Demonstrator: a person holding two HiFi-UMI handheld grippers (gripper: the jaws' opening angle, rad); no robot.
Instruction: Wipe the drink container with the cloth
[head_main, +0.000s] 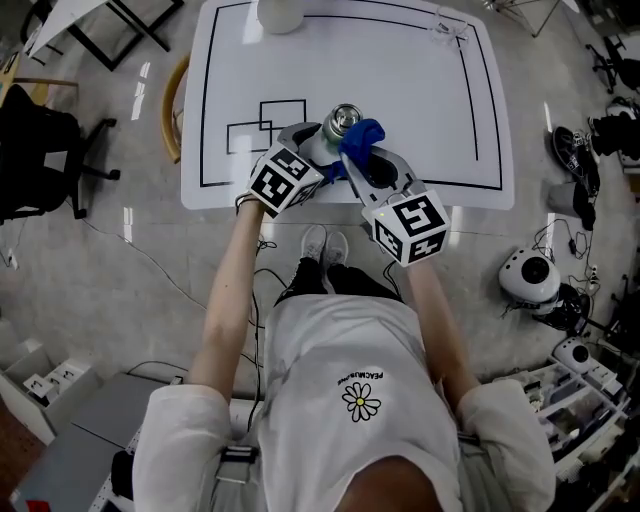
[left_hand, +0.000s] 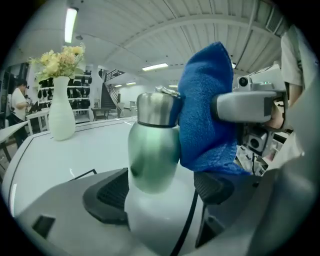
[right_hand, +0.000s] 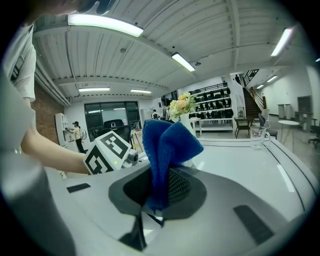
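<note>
Green steel-capped drink bottle (left_hand: 152, 150) is held upright, clamped low by the left gripper (left_hand: 160, 197). Right gripper (right_hand: 155, 187) pinches a blue terry cloth (right_hand: 167, 145), which touches the bottle's upper right side.

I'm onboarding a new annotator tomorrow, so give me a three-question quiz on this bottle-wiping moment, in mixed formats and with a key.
1. True or false: the left gripper is shut on the bottle.
2. What does the right gripper hold? A) a sponge B) the blue cloth C) nothing
3. Fill in: the white vase holds ____.

Key: 1 true; 2 B; 3 flowers.
</note>
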